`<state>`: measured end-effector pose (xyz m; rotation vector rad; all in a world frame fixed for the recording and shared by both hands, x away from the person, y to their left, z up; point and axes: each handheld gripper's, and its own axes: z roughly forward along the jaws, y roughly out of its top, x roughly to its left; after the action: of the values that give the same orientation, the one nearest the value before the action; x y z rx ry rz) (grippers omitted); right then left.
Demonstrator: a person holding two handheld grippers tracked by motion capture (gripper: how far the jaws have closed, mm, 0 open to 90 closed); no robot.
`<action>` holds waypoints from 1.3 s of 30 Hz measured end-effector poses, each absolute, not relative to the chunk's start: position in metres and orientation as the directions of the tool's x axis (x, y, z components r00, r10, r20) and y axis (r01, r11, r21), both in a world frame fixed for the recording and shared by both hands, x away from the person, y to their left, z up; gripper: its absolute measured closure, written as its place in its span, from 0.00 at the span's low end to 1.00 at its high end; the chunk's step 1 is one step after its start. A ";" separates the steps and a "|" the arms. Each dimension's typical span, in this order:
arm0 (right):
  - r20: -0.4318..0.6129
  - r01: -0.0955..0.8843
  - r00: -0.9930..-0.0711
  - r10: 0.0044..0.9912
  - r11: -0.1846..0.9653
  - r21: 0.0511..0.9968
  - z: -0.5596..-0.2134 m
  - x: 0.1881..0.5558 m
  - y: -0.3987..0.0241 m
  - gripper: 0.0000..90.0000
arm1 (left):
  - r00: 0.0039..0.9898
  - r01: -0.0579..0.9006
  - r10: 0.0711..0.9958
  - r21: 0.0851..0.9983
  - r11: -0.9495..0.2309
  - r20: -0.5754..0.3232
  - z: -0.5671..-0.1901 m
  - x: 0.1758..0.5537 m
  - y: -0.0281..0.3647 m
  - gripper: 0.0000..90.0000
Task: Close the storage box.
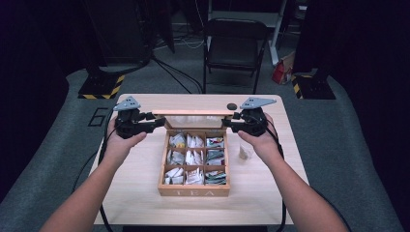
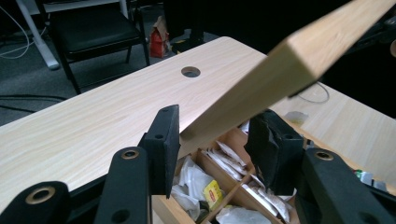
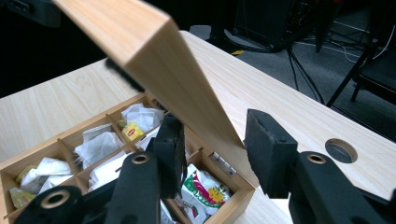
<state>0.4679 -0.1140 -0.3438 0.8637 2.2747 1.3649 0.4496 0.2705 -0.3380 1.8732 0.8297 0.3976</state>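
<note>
Opening a tea box (image 1: 194,189) mid-table — lid (image 1: 198,112) raised upright at the back, compartments of bags exposed. Left gripper (image 1: 157,122) and right gripper (image 1: 228,122) straddle the lid's ends, jaws part open, pads apparently not pressing. Left: releasing, withdrawing. Bare table (image 1: 135,193) on both sides.

We see a light wood-grain desk (image 1: 145,193) on a grey floor. Directly on it rest a wooden tea box (image 1: 194,191) at the centre — nine compartments of sachets, lid raised — and a small pale packet (image 1: 245,152) just right of the box. A dark round cable hole (image 1: 232,106) sits near the desk's far edge.
</note>
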 end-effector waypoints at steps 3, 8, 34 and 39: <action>0.007 0.320 -0.754 0.657 0.357 0.878 -0.345 0.465 -0.114 0.64 | 0.713 0.364 0.696 0.895 -0.258 -0.090 -0.334 0.445 0.271 0.60; 0.004 0.317 -0.754 0.657 0.358 0.878 -0.346 0.461 -0.113 0.63 | 0.716 0.360 0.693 0.894 -0.267 -0.082 -0.331 0.440 0.271 0.60; -0.008 0.286 -0.775 0.631 0.363 0.887 -0.352 0.441 -0.122 0.57 | 0.725 0.346 0.685 0.898 -0.271 -0.073 -0.336 0.419 0.272 0.60; -0.006 0.282 -0.778 0.628 0.358 0.890 -0.352 0.431 -0.125 0.56 | 0.728 0.339 0.683 0.901 -0.272 -0.068 -0.341 0.413 0.273 0.60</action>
<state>0.4312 -0.1249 -0.3515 0.8000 2.2799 1.3908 0.4133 0.2727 -0.3411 1.8788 0.7902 0.4093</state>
